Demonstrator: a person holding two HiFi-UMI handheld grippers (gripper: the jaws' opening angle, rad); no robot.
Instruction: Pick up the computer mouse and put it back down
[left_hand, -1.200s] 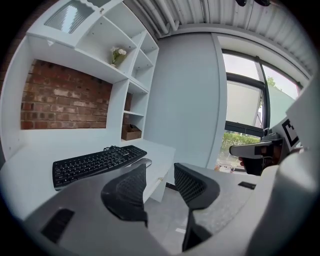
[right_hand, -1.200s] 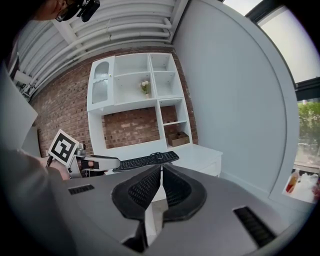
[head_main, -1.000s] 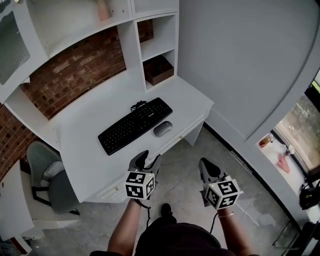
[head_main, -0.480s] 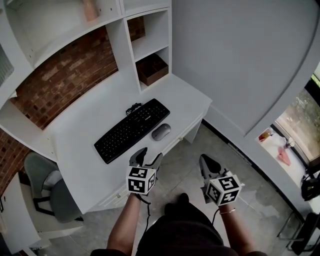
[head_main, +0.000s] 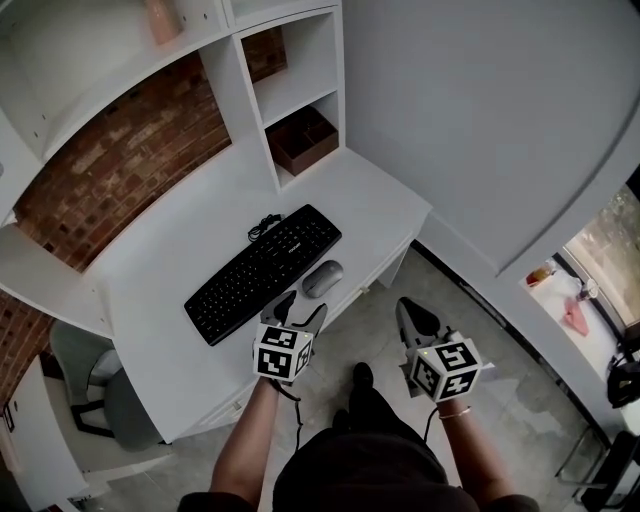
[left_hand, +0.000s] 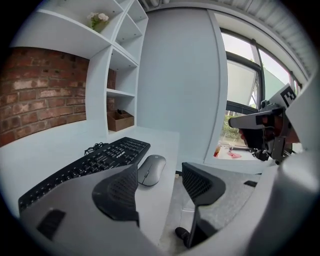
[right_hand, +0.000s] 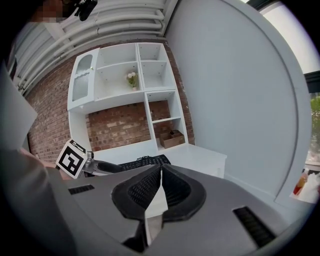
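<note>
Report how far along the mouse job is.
Done: nothing yet. The mouse lies on the desk beside the keyboard, untouched. In hand: the left gripper points toward it; its jaws have just been opening, with nothing between them. The right gripper is shut and empty. Remaining: grasp, lift, set down.

The left gripper reaches forward from the bare left forearm and tilts downward. Its jaws have just been opening and stand wide apart, with nothing between the pads. Just to its right, the right gripper points nearly level, jaws closed together on nothing.
</note>
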